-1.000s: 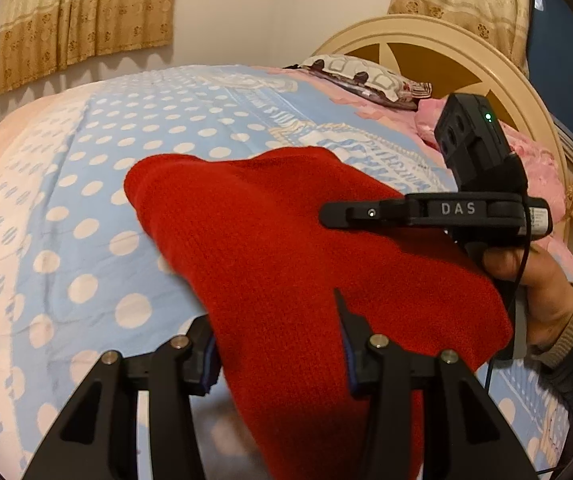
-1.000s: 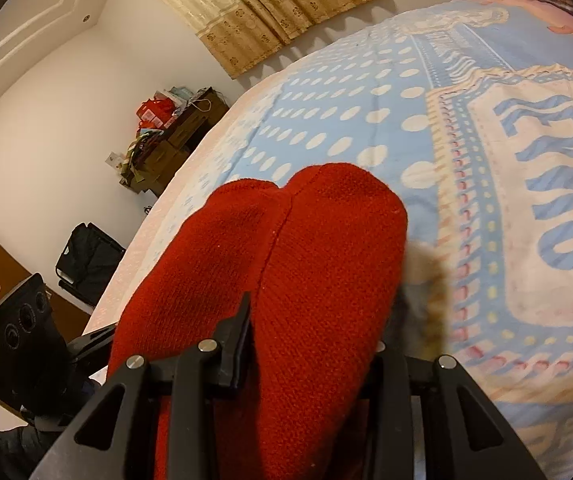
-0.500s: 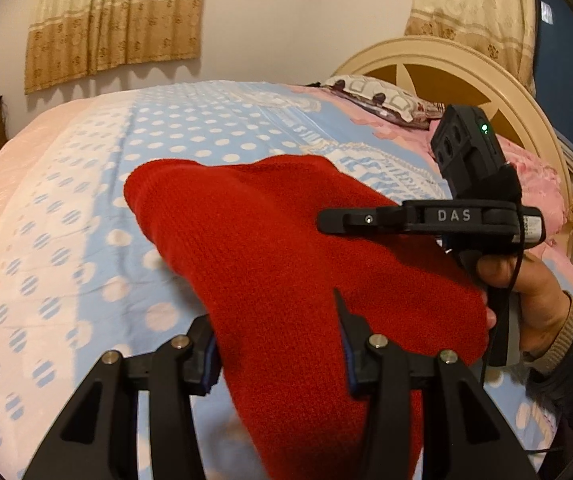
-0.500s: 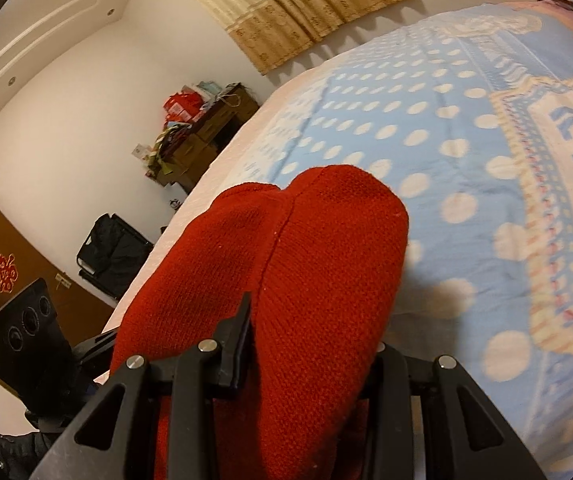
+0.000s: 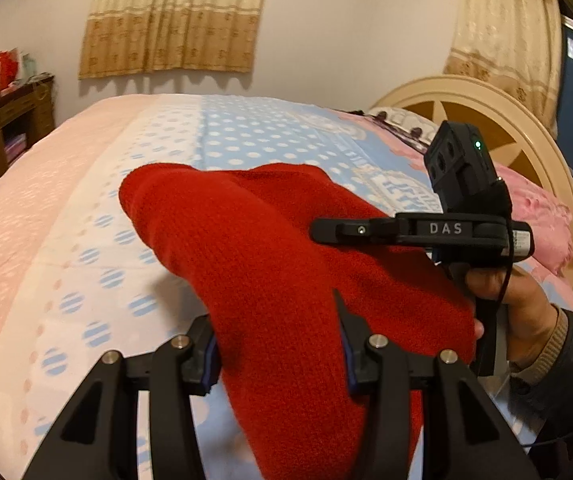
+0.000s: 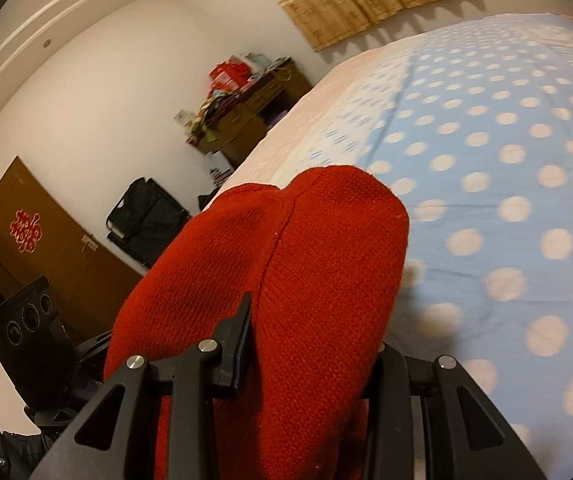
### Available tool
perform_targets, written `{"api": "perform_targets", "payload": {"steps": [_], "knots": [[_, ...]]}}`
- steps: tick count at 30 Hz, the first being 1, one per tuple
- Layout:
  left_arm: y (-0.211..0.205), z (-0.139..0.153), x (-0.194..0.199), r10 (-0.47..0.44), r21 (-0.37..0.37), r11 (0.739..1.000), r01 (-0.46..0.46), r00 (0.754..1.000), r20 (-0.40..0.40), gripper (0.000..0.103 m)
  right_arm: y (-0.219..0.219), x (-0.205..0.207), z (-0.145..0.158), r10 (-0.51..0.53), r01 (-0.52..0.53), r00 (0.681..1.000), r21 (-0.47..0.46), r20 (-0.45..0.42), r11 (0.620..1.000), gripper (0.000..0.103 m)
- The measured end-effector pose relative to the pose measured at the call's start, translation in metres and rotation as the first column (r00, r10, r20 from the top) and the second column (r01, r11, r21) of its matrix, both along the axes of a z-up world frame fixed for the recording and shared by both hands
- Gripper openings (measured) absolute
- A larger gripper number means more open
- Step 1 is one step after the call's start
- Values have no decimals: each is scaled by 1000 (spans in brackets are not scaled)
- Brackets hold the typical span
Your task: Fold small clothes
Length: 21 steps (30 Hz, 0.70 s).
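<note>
A red knitted garment point(image 5: 270, 256) hangs stretched between both grippers above the bed. My left gripper point(image 5: 278, 344) is shut on its near edge, the cloth bulging between the fingers. In the left wrist view the right gripper point(image 5: 326, 230) reaches in from the right and clamps the garment's other side, held by a hand. In the right wrist view the garment point(image 6: 294, 264) fills the middle, with a seam down it, and my right gripper point(image 6: 314, 340) is shut on it. The left gripper's body point(image 6: 26, 320) shows at lower left.
The bed point(image 5: 246, 136) has a light blue polka-dot cover with a pink border. A cream headboard point(image 5: 498, 108) and pillows point(image 5: 402, 124) lie at the right. A cluttered wooden dresser point(image 6: 246, 116), a black bag point(image 6: 146, 216) and a brown door point(image 6: 26, 240) stand beyond the bed.
Both grippers have carried the red garment towards the pink edge of the bed and turned left; the lettered part of the cover has left the view. Both grips are unchanged.
</note>
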<state>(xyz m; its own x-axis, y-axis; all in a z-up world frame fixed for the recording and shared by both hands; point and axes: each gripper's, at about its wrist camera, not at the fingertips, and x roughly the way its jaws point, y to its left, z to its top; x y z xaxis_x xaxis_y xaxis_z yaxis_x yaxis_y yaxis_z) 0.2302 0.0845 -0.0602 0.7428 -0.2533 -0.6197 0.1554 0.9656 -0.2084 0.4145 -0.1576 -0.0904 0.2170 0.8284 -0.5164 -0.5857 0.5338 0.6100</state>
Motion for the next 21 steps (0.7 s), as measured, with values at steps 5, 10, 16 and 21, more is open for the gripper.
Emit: {"api": "perform_targets", "payload": {"steps": [5, 10, 16, 21], "knots": [[17, -1, -12, 40, -4, 999, -40, 999, 5, 47, 32, -7, -2, 52, -52, 999, 6, -8, 999, 35], [37, -2, -20, 85, -19, 996, -85, 996, 8, 47, 64, -10, -3, 91, -91, 996, 6, -11, 996, 35], [55, -4, -30, 127, -26, 992, -127, 992, 10, 47, 98, -14, -3, 143, -142, 990, 11, -12, 990, 35], [66, -5, -46, 160, -35, 987, -160, 987, 11, 47, 120, -23, -4, 187, -187, 982, 15, -14, 982, 35]]}}
